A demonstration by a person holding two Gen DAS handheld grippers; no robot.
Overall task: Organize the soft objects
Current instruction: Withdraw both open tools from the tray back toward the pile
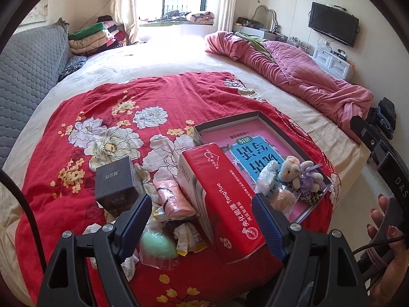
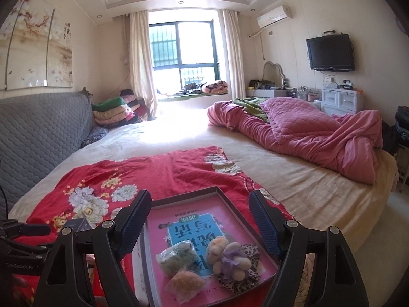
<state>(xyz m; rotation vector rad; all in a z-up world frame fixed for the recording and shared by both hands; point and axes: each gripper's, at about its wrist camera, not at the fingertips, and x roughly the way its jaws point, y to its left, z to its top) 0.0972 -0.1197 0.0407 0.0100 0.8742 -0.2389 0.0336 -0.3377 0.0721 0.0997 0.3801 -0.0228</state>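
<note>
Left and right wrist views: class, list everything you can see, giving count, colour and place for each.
Tray: one, grey rim, pink inside, on the red cloth.
Teddy: one, cream with purple bow, in the tray.
Wrapped puffs: two, pale green and peach, in the tray.
Leopard cloth: one, under the teddy.
Tissue pack: one, red, leaning on the tray's rim.
Dark box: one, left of the tissue pack.
Green sponge: one, in plastic, near the left gripper.
Pink roll: one, beside the tissue pack.
Red cloth: one, floral, on the bed.
Pink quilt: one, far right.
Left gripper: open.
Right gripper: open, above the tray.
</note>
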